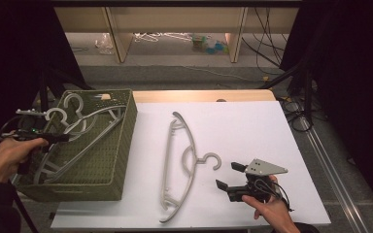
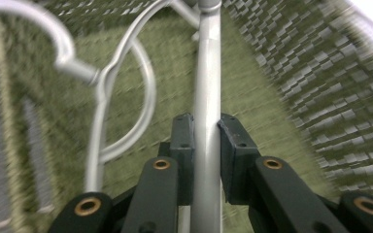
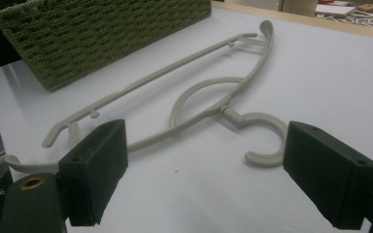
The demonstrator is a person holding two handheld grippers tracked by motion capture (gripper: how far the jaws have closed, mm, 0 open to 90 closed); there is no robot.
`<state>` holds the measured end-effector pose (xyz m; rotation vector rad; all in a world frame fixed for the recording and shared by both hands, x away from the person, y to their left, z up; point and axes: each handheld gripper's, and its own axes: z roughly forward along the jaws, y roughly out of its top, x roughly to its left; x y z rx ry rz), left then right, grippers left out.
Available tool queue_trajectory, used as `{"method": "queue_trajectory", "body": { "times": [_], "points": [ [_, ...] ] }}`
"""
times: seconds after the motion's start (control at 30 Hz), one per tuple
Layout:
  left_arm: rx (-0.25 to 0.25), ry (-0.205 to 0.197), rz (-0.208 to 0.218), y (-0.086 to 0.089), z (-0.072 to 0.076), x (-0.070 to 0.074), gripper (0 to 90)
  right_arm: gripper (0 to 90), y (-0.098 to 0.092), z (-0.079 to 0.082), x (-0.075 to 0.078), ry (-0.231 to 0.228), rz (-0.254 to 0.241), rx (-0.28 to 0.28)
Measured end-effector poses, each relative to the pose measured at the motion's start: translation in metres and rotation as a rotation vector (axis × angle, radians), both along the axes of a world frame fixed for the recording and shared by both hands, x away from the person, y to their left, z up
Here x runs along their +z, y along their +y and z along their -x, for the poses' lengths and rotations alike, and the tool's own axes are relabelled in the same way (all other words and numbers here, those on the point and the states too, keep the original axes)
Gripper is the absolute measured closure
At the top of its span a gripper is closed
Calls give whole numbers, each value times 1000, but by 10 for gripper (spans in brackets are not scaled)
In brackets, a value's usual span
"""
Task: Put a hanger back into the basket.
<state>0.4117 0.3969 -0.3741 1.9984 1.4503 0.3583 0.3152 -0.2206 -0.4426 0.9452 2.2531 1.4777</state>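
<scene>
Inside basket (image 2: 291,63): left tool (image 2: 206,128) clenched on hanger bar (image 2: 207,73), bar between pads.

1. Left gripper (image 1: 53,138): jaw tips hidden behind hanger bar (image 2: 207,121) & basket (image 1: 126,141) rim in high view.
2. Left gripper view: basket weave & second hanger (image 2: 102,92) motion-blurred; bar cut off top & bottom.
3. Right gripper (image 3: 204,170): jaws cut off at bottom edge.
4. Clutter on far floor (image 1: 209,43): too small to tell.

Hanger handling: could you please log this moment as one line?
left gripper: shut on basket hanger | right gripper: open | table hanger: untouched
</scene>
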Motion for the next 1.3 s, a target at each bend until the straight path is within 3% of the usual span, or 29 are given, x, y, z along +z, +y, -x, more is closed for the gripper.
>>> {"method": "queue_trajectory", "body": {
  "times": [0.03,0.07,0.17,0.2,0.27,0.33,0.4,0.47,0.53,0.6,0.63,0.7,0.77,0.83,0.87,0.97,1.0,1.1,1.13,1.2,1.3],
  "points": [
    [8,3,-1,1,0,-3,776,175,0,1,0,11,0,1],
    [15,7,-2,3,0,-7,774,175,-1,1,1,14,34,-5],
    [42,16,4,6,1,-13,767,175,-1,2,3,35,31,0],
    [66,30,8,8,1,-20,766,176,-1,1,2,11,33,-4],
    [83,45,11,9,1,-25,762,175,-1,2,2,38,28,-3],
    [110,52,10,10,1,-28,748,175,-1,1,0,6,15,-7],
    [139,43,19,11,2,-28,711,175,0,1,0,19,-4,1],
    [163,33,23,13,4,-25,670,175,0,0,0,3,1,1],
    [189,10,32,13,7,-19,626,175,-1,1,2,14,37,-4],
    [199,-36,55,7,12,-10,580,175,-1,1,2,14,31,-5],
    [205,-70,85,2,15,-6,539,175,-1,1,2,14,31,-7],
    [195,-114,114,-7,22,2,500,175,0,0,0,1,5,-6],
    [168,-165,138,-23,32,12,454,175,-1,0,1,13,10,-5],
    [153,-182,149,-29,35,14,421,176,0,0,1,2,9,-2],
    [130,-224,197,-45,45,21,414,175,0,0,0,-1,1,-4],
    [73,-254,222,-67,57,26,394,175,-1,1,2,3,15,-5],
    [59,-260,230,-72,60,27,385,175,0,0,0,-2,-1,-2],
    [13,-275,302,-96,69,29,352,175,0,0,1,3,6,-3],
    [13,-275,302,-96,69,29,346,175,0,0,1,3,6,-3],
    [-35,-292,326,-117,77,28,339,175,-1,0,1,3,12,0],
    [-82,-291,325,-134,82,22,323,175,-1,1,1,23,4,0]
  ]
}}
